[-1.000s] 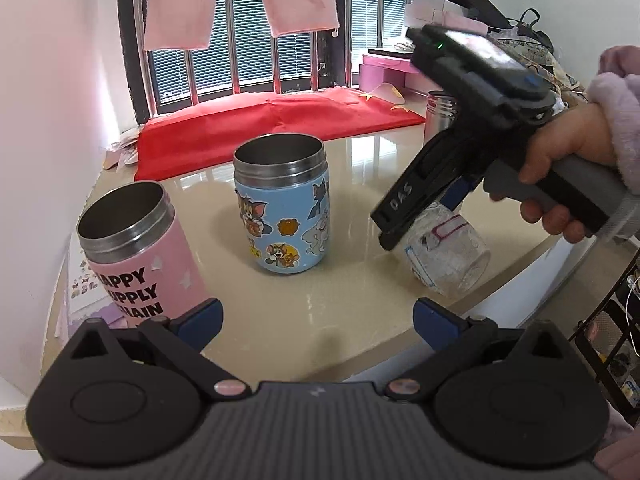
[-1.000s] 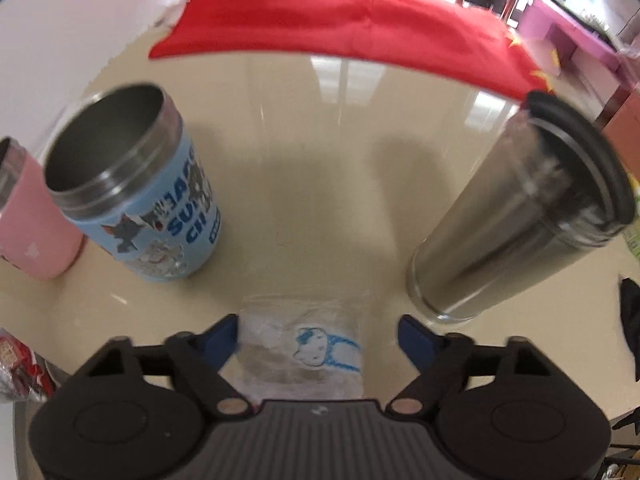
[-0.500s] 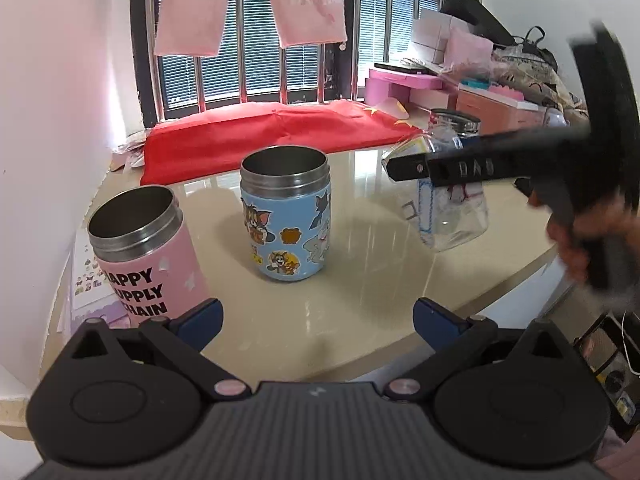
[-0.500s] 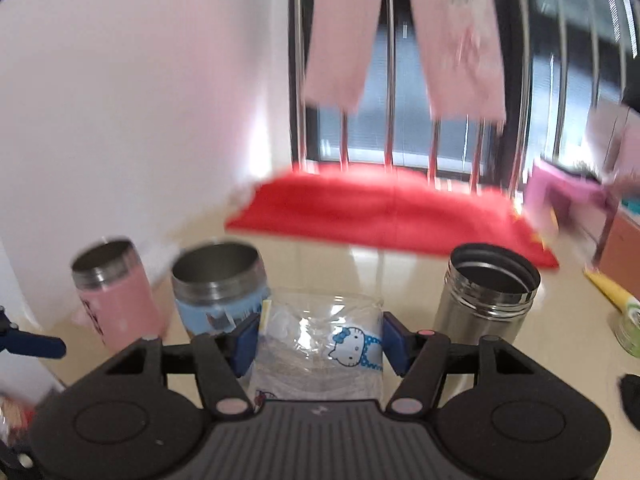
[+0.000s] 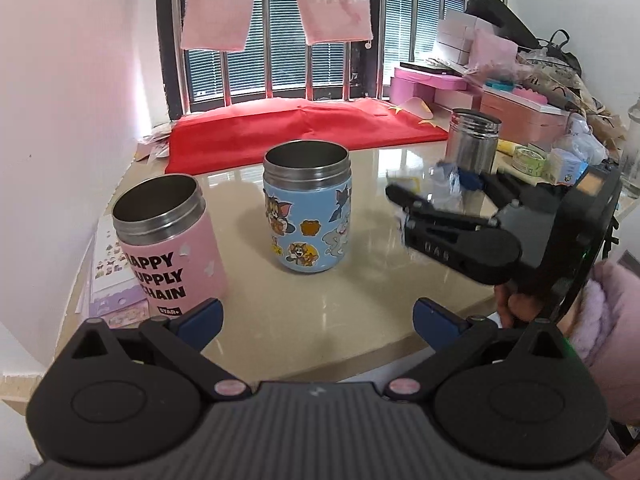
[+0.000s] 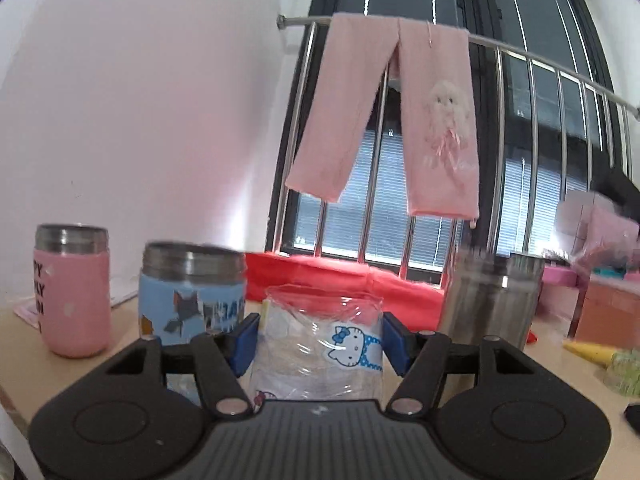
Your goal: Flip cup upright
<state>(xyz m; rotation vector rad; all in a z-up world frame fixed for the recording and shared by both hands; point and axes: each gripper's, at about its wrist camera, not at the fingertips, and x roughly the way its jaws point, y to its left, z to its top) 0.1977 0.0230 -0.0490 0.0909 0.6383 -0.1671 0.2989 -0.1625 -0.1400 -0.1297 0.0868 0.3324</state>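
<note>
A second ago the clear cup (image 6: 320,344) lay on its side at the counter's (image 5: 320,312) near edge with the right claw (image 6: 318,340) reaching down over it; half a second ago it was already lifted and turned, and now it stands mouth-up between the blue pads, with the camera looking level across the counter instead of down at it. So the flip itself looks done, and what seems left is to set the cup down and release it. The right claw is closed on the cup, gripping its sides, in front of the blue cartoon cup (image 6: 192,292) and the steel tumbler (image 6: 492,296); whether its base touches the counter I cannot tell. The cup is thin, transparent, somewhat crinkled plastic with a cat sticker on its wall, so it probably dents under a hard squeeze. The left claw (image 5: 316,316) hangs open and empty near the pink cup (image 5: 168,240).
</note>
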